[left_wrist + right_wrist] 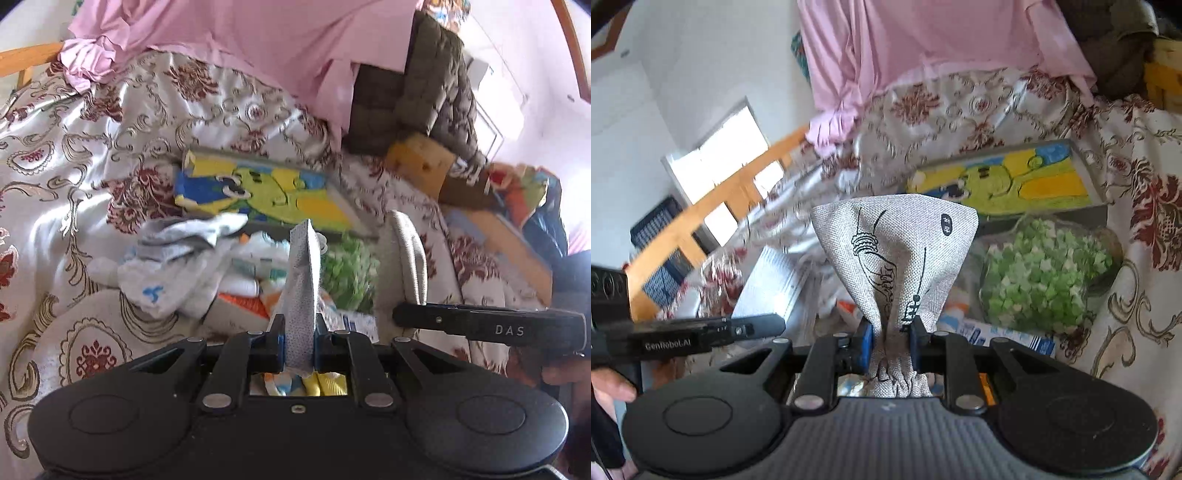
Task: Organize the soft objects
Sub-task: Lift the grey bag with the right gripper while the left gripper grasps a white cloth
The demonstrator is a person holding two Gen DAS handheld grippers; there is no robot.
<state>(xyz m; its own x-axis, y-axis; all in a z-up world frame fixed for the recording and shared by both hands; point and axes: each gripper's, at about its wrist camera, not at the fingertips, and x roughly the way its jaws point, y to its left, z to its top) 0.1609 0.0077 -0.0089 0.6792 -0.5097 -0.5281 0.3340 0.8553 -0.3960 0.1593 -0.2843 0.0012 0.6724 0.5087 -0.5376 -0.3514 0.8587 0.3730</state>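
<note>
Grey cloth: we see one dotted grey fabric piece (301, 295) pinched edge-on in the left claw (298, 349), standing up as a narrow strip above the pile on the bed.
Left claw: we find its jaws drawn narrow, blue pads pressing the cloth from both sides; it points slightly downward over the bed.
Right claw: in the right wrist view, we see the right claw (892, 347) clamped narrow on the gathered neck of one woven linen pouch (894, 258).
Pouch: coarse weave, pale grey, printed with black line drawings and one dark oval label; it fans out wide above the jaws and bunches in folds below them.
Cross-views: we note the right claw's finger (487, 326) entering the left view from the right, beside the pouch seen edge-on (410, 258).
Hand: fingertips (611, 387) show at the lower left edge.
Bed: satin bedspread (74, 221), cream with maroon and gold scrolls, creased and shiny.
Pile: white and grey socks (184, 254), too blurred for us to count.
Other items: one bag of green paper stars (1045, 277); one flat yellow-green cartoon box (266, 192); one pink sheet (258, 44), draped.
</note>
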